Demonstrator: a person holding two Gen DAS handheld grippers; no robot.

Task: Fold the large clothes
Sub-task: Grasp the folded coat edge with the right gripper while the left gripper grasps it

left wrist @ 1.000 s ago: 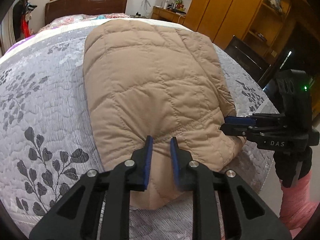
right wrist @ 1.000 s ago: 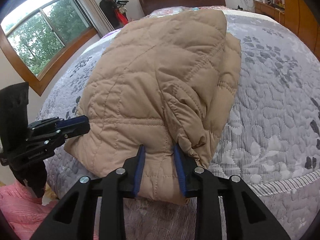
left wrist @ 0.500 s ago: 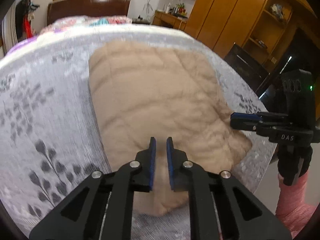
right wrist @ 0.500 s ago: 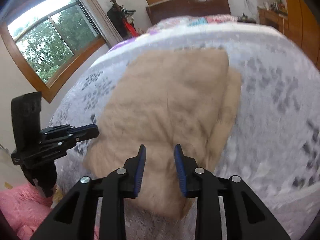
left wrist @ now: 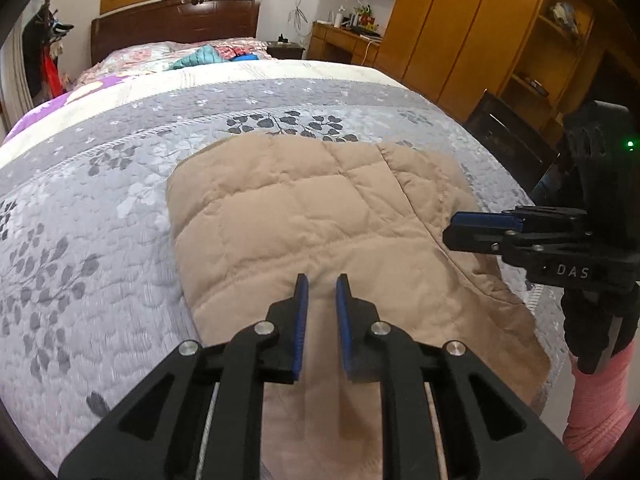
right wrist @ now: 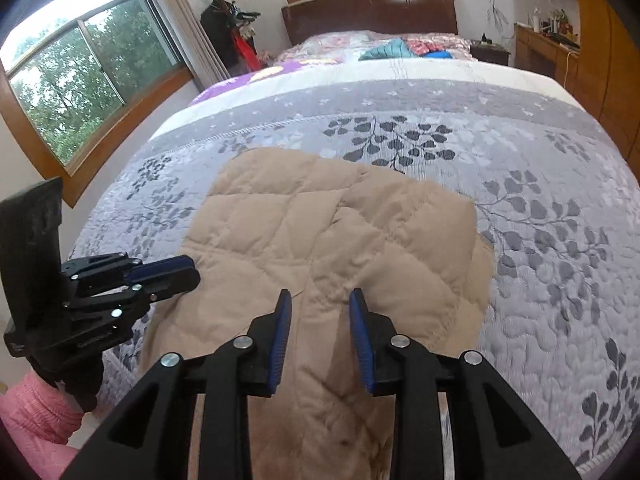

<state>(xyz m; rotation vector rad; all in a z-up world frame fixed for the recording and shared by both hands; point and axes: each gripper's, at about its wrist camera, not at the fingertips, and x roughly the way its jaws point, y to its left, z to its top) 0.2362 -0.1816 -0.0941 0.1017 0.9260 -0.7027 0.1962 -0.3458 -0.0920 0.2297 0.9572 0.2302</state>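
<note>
A tan quilted jacket (left wrist: pixel 320 232) lies folded into a rough rectangle on a grey bedspread (left wrist: pixel 100 240) printed with dark leaf sprigs, at the near end of the bed. Its padded surface is stitched into large squares and puffs softly between the seams; a curved seam runs down its right part in the left wrist view, and the near edge spills over the edge of the bed toward the cameras. In the right wrist view the jacket (right wrist: pixel 328 240) shows a rounded, thicker fold along its right side and a few creases near the middle. The left gripper (left wrist: pixel 321 294) hangs above the near part of the jacket with its blue-padded jaws a narrow gap apart and nothing between them. The right gripper (right wrist: pixel 320 306) is likewise above the cloth, its jaws a little wider apart and also empty. Each gripper shows at the side of the other's view, with a pink sleeve (left wrist: pixel 600 408) below it. Coloured bedding (right wrist: pixel 400 46) is heaped by the dark headboard (right wrist: pixel 372 10).
</note>
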